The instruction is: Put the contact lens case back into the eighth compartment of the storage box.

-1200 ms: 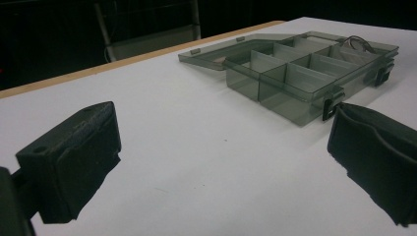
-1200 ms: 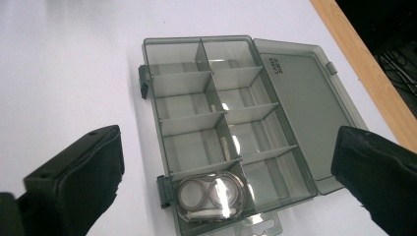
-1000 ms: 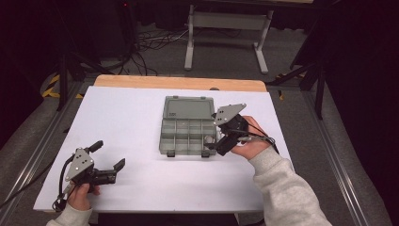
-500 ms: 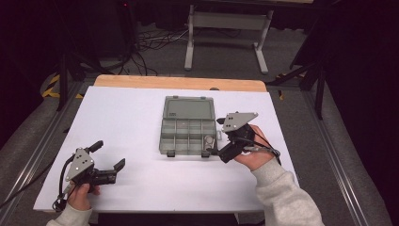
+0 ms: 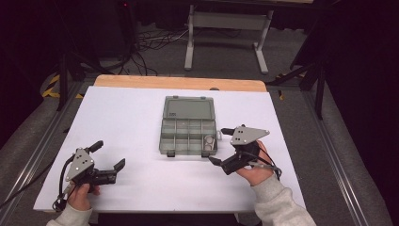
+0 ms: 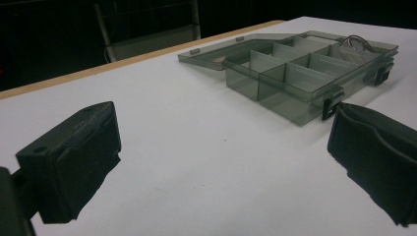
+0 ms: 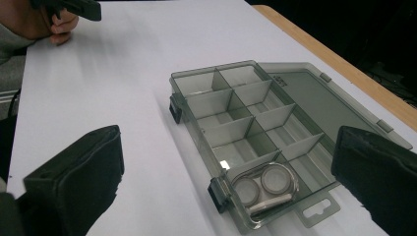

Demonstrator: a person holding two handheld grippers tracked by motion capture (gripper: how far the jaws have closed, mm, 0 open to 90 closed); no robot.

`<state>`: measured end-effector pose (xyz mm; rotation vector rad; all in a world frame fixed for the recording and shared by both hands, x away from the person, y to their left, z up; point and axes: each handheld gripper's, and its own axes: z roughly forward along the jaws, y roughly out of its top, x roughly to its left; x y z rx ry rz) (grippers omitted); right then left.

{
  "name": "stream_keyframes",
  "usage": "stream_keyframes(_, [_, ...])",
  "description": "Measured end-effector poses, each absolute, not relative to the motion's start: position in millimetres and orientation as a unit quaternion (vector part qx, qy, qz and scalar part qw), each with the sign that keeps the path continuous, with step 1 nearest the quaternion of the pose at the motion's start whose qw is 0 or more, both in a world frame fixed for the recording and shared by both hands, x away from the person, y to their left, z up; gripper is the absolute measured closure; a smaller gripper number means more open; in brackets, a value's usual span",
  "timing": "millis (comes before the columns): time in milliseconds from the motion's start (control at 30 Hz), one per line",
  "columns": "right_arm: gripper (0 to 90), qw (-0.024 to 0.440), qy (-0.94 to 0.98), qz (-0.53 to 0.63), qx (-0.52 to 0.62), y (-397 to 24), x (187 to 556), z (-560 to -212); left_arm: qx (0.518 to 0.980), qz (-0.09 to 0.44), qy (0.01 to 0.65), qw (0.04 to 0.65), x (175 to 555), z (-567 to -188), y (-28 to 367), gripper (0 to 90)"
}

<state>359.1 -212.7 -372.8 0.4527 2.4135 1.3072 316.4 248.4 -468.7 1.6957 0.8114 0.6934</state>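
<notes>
The grey compartment box [image 5: 188, 132] lies open in the middle of the high view, on the white worktop [image 5: 131, 117], its lid [image 5: 189, 108] folded flat toward the upper part of the frame. Its tray is split into small cells by thin dividers, and two dark latches sit on the front wall. In the right gripper view the box runs diagonally through the centre of the frame, and a contact lens case [image 7: 263, 186] with two round cups rests in the cell at the lower centre, close to one latch; the other cells look bare. In the high view that same case shows as a pale spot in the lower right cell of the tray.

The right tool [image 5: 217, 161] sits in the lower right of the high view, just beside the front right corner of the box and apart from it, jaws spread wide with nothing between them. Its own view shows the two black jaws at the lower left and lower right edges, the box lying between and beyond them.

The left tool [image 5: 118, 168] sits in the lower left of the high view, well apart from the box, jaws likewise spread and empty. In the left gripper view the box shows in the upper right of the frame
</notes>
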Motion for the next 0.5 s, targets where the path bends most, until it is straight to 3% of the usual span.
stream_keyframes(500, [0.4,0.18,0.822,0.509,0.182,-232.0,342.1,-405.7,0.71,0.292,0.343,0.541,316.2,-468.8,248.5,0.4])
